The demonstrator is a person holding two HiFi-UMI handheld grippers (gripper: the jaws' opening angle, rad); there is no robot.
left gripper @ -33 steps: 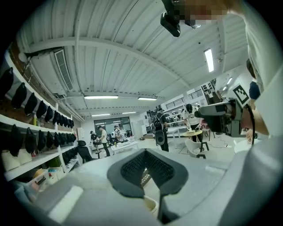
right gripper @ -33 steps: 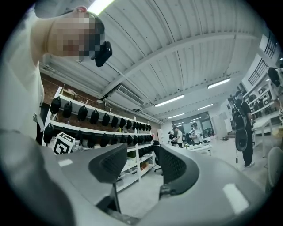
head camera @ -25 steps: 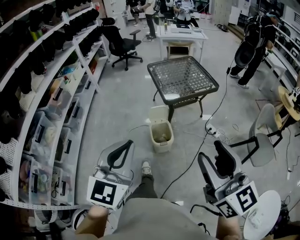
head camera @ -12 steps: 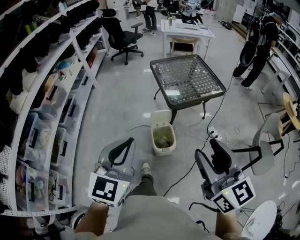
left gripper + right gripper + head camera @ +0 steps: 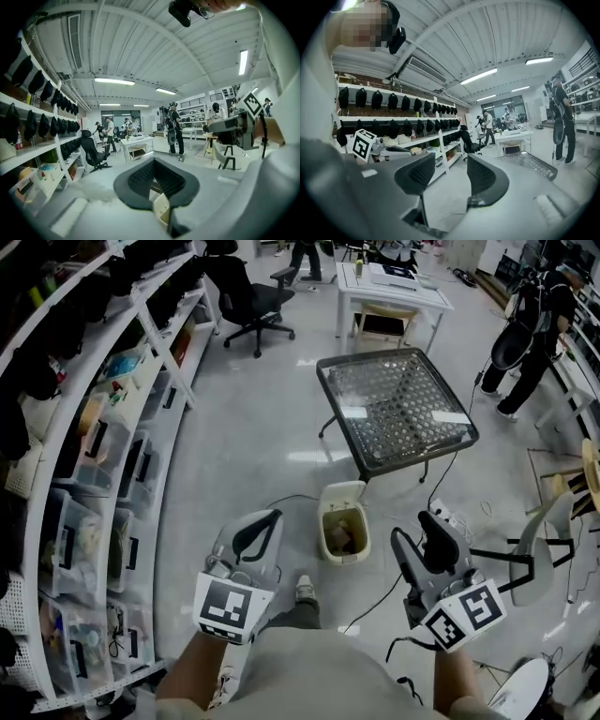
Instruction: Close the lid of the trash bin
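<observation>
Trash bin (image 5: pixel 344 538): open on the floor, near the glass-topped desk (image 5: pixel 398 409). Judged risk: a push on the lid (image 5: pixel 341 491) could slide the light bin instead of shutting it. The opening faces up, the long axis runs away from you, and the lid stands at the far end. Left gripper (image 5: pixel 267 521) fingers together, right gripper (image 5: pixel 419 532) fingers apart; both empty.

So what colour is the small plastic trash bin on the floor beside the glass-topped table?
The rectangular plastic trash bin is cream; the head view shows it best.

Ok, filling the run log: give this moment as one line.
beige plastic trash bin: floor, lid open | left gripper: shut, empty | right gripper: open, empty | neither touches bin
</observation>
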